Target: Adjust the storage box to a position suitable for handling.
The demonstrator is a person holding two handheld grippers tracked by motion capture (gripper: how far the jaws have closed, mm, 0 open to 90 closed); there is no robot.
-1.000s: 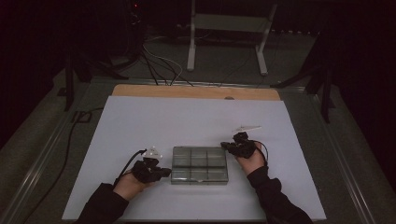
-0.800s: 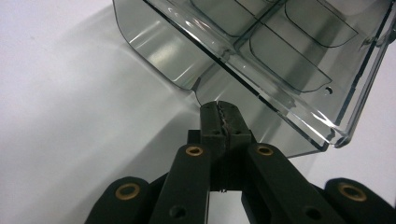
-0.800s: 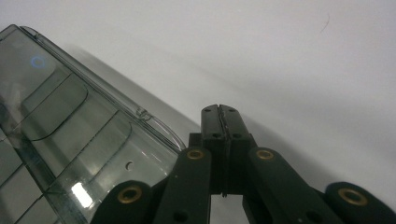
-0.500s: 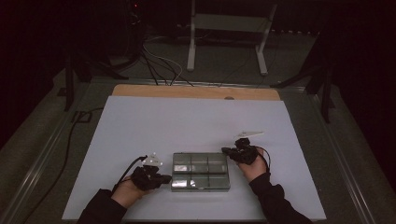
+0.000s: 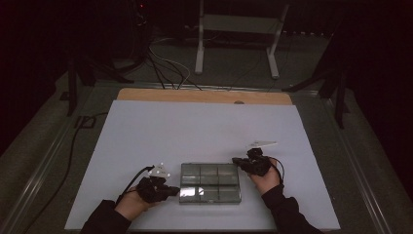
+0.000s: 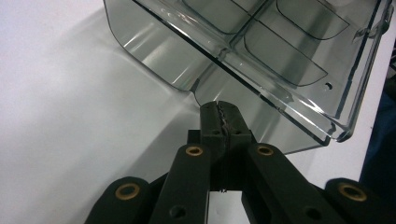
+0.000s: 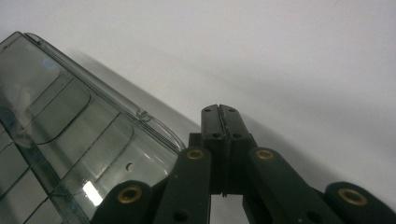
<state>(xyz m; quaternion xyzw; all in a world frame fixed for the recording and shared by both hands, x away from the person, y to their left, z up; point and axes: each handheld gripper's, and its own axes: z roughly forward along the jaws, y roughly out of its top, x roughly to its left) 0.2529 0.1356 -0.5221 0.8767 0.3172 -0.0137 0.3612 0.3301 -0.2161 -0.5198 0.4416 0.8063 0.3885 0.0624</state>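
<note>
High view: we see the clear smoke-grey compartmented plastic box (image 5: 210, 183) at lower centre, flanked by the closed, empty left gripper (image 5: 168, 190) and right gripper (image 5: 237, 161).

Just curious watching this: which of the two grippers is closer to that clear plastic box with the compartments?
Left, narrowly. The left gripper, shut, has its tips at the clear box's left wall; the right gripper, shut, sits just off its far right corner.

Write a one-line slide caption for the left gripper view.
Shut left gripper meets the near wall of a clear compartment box on the white table.
</note>
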